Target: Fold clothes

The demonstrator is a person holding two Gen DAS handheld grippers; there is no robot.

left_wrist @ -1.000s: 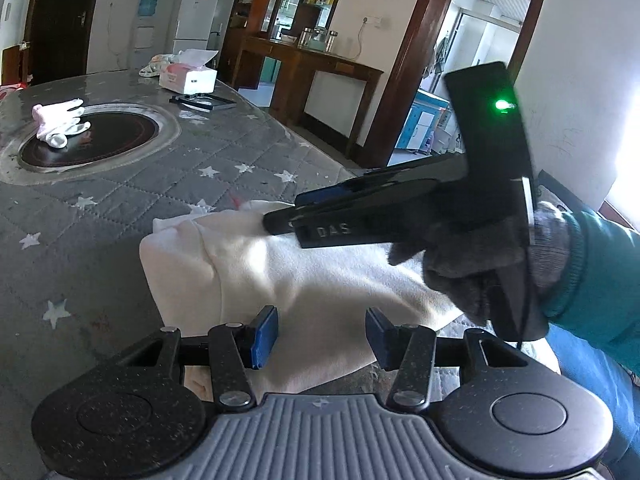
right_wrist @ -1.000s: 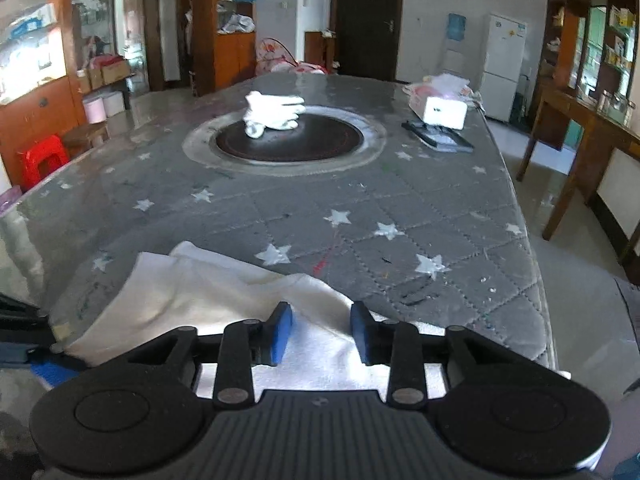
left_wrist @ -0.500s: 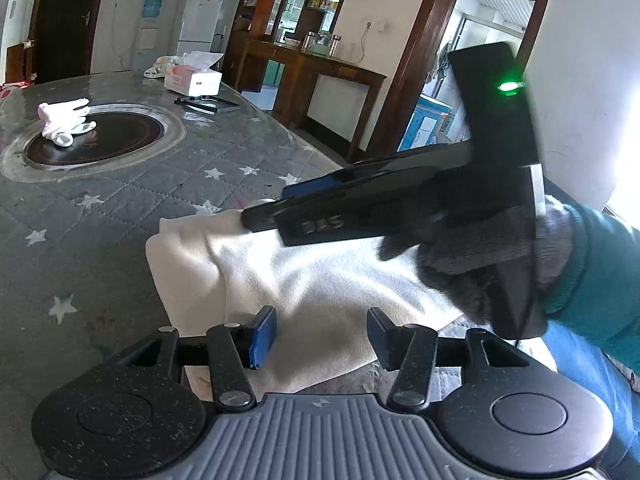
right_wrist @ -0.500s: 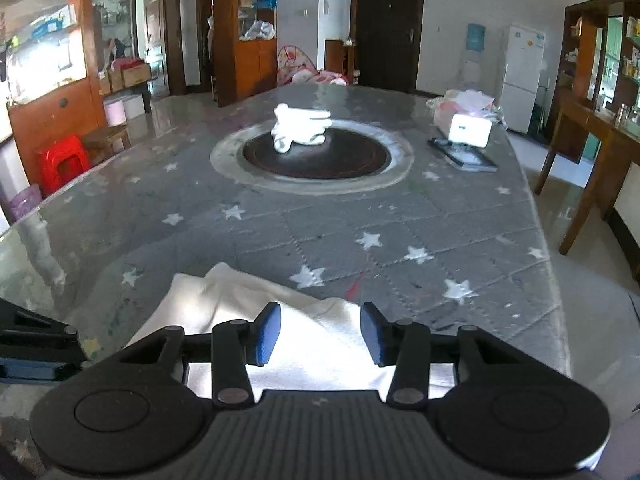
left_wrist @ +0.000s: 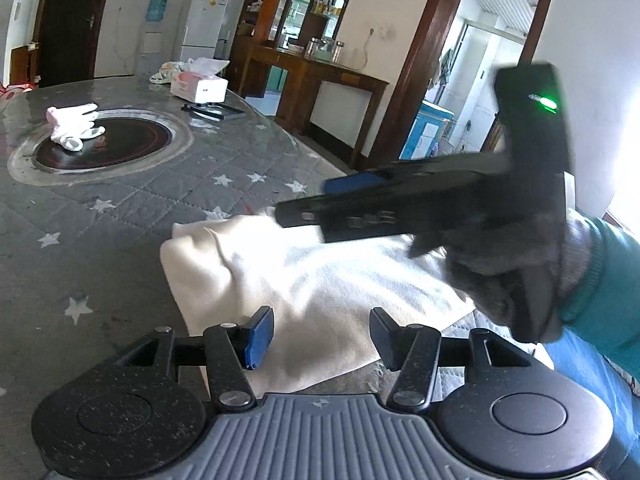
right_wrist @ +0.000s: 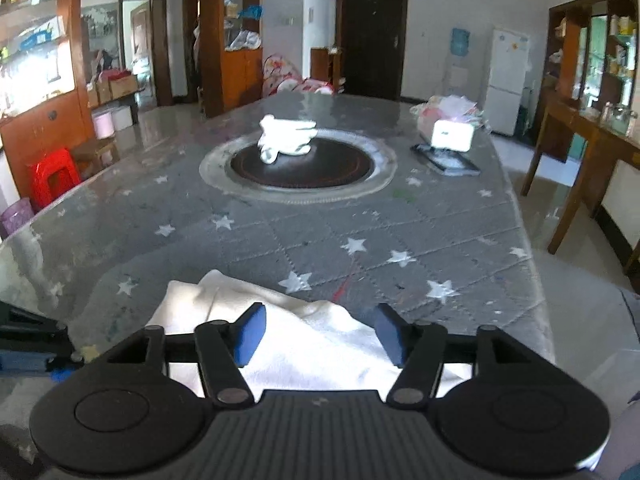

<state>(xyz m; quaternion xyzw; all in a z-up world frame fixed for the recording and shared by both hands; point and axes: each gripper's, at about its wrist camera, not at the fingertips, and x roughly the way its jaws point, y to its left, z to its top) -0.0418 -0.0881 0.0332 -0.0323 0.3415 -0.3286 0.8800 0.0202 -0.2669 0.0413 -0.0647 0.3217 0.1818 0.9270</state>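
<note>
White garment (left_wrist: 320, 288): folded, lying at near edge of grey star-quilted table (left_wrist: 120, 208), also seen bunched below the right fingers (right_wrist: 304, 344). Left gripper (left_wrist: 321, 338): jaws wide apart, nothing between them, hovering over garment's near hem. Right gripper (right_wrist: 318, 334): jaws spread wide, holding nothing, poised above cloth; contact probably none, though view is blurred. Gloved right hand (left_wrist: 516, 264): wrapped round handle, tool levelled across garment. White gloves (right_wrist: 286, 140): on dark round inset, far off.

Soft, fuzzy white cloth (left_wrist: 320, 292) lies under the tongs, on a shiny, quilted grey table cover (right_wrist: 280, 240).
</note>
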